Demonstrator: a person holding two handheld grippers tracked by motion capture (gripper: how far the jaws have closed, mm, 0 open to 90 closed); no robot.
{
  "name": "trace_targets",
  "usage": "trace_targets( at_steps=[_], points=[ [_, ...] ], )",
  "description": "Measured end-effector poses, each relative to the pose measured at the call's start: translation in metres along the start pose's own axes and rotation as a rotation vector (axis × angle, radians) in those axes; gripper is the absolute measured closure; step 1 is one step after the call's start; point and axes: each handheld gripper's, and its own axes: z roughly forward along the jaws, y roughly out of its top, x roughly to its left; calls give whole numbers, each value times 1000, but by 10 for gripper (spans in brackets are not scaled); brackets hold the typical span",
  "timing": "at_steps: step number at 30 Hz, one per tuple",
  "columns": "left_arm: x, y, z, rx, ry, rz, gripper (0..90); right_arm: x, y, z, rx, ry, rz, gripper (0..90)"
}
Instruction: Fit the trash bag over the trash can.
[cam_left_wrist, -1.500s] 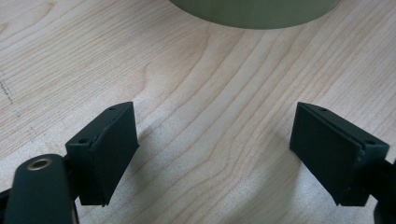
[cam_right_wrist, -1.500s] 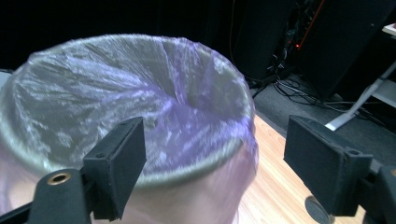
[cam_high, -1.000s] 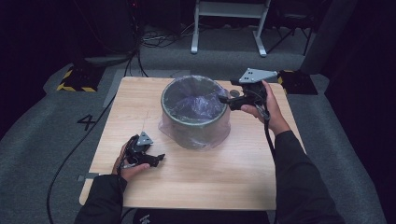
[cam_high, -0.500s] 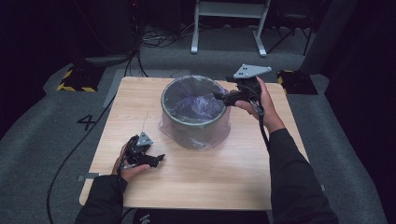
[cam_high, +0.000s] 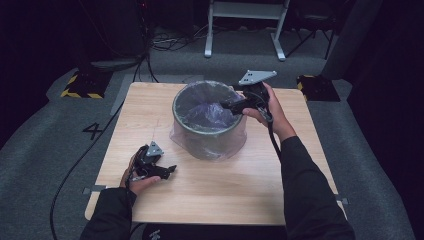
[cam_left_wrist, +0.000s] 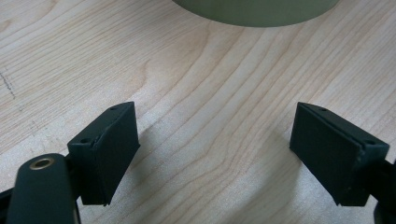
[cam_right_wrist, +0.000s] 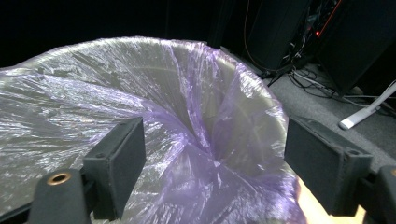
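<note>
A round grey bin (cam_high: 200, 131) stands in the middle of the wooden table (cam_high: 225, 195), lined with a thin purple plastic bag (cam_high: 205, 112) whose edge hangs over the outside wall. My right gripper (cam_high: 227, 106) reaches over the bin's right rim, jaws pointing into it. In the right gripper view its jaws stand open (cam_right_wrist: 215, 154) just above the crumpled bag (cam_right_wrist: 196, 121), pressing on nothing. My left gripper (cam_high: 170, 171) rests on the table at the front left, apart from the bin. In the left gripper view it is open (cam_left_wrist: 215, 140) over bare wood, with the bin's base (cam_left_wrist: 254, 11) ahead.
Grey carpet surrounds the table, marked with a figure 4 (cam_high: 93, 131) at the left. A yellow-and-black striped block (cam_high: 80, 85) and a cable lie on the floor at the back left, a dark box (cam_high: 317, 85) at the back right, white frame legs (cam_high: 245, 30) behind.
My right gripper has moved left from beside the bin's right rim to over its opening, sinking slightly. The left gripper and the bin have stayed put.
</note>
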Motion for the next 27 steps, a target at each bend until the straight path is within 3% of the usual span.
trace_targets(
  at_steps=[5,18,27],
  points=[
    [0,0,0,0,0,0,150,4,1,7,24,33,-17,224],
    [0,0,0,0,0,0,150,9,-2,24,135,45,-53,273],
    [0,0,0,0,0,-1,150,12,0,28,157,61,-70,266]
  ],
)
